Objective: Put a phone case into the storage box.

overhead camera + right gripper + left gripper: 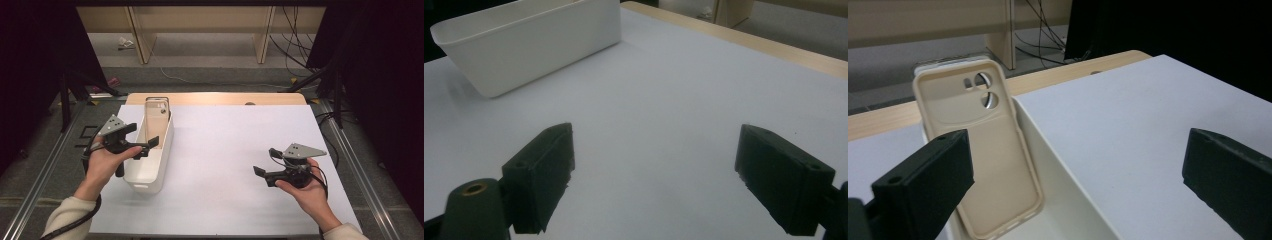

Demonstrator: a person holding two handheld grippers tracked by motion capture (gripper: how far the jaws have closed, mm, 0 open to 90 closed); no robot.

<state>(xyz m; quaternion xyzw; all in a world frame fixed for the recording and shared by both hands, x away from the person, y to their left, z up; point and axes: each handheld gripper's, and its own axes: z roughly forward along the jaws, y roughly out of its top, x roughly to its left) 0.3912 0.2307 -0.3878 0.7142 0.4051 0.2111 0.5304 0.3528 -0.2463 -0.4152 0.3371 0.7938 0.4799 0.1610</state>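
Note:
A white oblong bin point(161, 150) stands on the left part of the table. Inside it a beige phone case point(156, 116) stands upright and leans against the far end; the left gripper view shows the case point(983, 150) with its camera cut-outs at the top, close ahead. My left gripper point(146, 148) hovers over the bin's near half with its jaws open and nothing between them point(1075, 190). My right gripper point(262, 175) is held low over the table at the right, open and empty point(664, 175), and faces the bin point(534, 45).
A white sheet point(235, 150) covers the table, with a wooden edge point(215, 98) at the back. Wooden shelf legs point(262, 40) and cables point(295, 55) lie beyond on the floor. Black stands point(65, 100) flank both sides.

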